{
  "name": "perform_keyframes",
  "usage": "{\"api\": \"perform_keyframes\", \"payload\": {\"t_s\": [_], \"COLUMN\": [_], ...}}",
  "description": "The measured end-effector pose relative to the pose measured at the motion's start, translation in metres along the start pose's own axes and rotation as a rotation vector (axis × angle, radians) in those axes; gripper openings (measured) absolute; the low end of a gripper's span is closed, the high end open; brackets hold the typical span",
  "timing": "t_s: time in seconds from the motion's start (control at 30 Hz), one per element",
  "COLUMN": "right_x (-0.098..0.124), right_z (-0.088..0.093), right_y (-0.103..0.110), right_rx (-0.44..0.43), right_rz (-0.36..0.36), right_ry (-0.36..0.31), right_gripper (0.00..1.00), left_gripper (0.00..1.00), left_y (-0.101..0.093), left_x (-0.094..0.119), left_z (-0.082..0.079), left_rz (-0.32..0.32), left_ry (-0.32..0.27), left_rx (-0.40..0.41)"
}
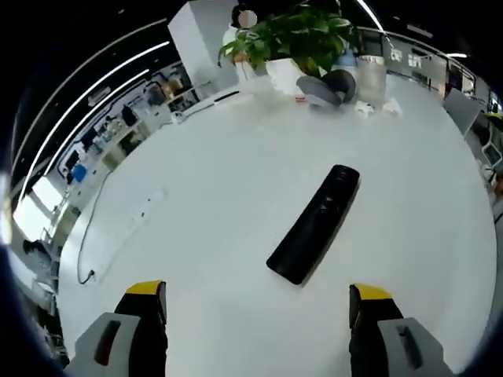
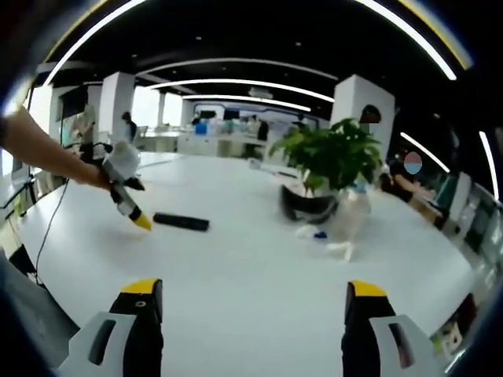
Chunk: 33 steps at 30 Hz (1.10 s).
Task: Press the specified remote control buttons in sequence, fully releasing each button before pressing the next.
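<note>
A long black remote control (image 1: 314, 224) lies flat on the white table (image 1: 236, 181), slanting away to the right, just ahead of my left gripper (image 1: 258, 302). The left jaws stand wide apart, above the table, with nothing between them. In the right gripper view the same remote (image 2: 181, 222) lies far off at the left. There the left gripper (image 2: 138, 218) hangs in a person's hand, its yellow tips pointing down beside the remote's near end. My right gripper (image 2: 251, 298) is open and empty, well back from the remote.
A potted green plant (image 1: 302, 35) stands at the far side of the table, with a dark grey headset (image 1: 322, 88) and a clear bottle (image 1: 369, 78) beside it. A white power strip (image 1: 141, 216) with its cable lies at the left. An office lies behind.
</note>
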State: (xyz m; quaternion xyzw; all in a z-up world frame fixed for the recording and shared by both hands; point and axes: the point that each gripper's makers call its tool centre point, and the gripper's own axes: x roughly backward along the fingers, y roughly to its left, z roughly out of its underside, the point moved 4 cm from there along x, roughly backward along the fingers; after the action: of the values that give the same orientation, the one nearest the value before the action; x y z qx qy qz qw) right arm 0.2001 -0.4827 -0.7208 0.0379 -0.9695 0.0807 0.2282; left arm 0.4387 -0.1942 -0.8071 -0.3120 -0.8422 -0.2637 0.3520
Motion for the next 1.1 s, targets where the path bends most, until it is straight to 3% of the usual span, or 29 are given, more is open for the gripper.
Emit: {"api": "perform_keyframes", "payload": {"t_s": [0.13,0.27,0.6,1.1], "right_x": [0.000,0.001,0.002,0.002], "right_z": [-0.001,-0.002,-0.004,-0.005], "right_y": [0.000,-0.001,-0.001,-0.001], "right_rx": [-0.006,-0.005,-0.016,-0.026], "right_rz": [-0.001,0.003,-0.009,-0.008], "right_ry": [-0.010,-0.010,-0.028,-0.035], "right_gripper": [0.96,0.96,0.96,0.96], "left_gripper": [1.00,1.00,1.00,1.00], "left_y": [-0.007,-0.010,-0.027,-0.065], "left_x": [0.011,0.028,0.068,0.110], "left_z": [-0.001,-0.004,-0.013,0.002], "left_rz": [0.006,-0.030,-0.058,-0.048], "left_ry": [-0.046,-0.103,-0.242,-0.272], "left_rx": [0.053,0.043,0.117,0.165]}}
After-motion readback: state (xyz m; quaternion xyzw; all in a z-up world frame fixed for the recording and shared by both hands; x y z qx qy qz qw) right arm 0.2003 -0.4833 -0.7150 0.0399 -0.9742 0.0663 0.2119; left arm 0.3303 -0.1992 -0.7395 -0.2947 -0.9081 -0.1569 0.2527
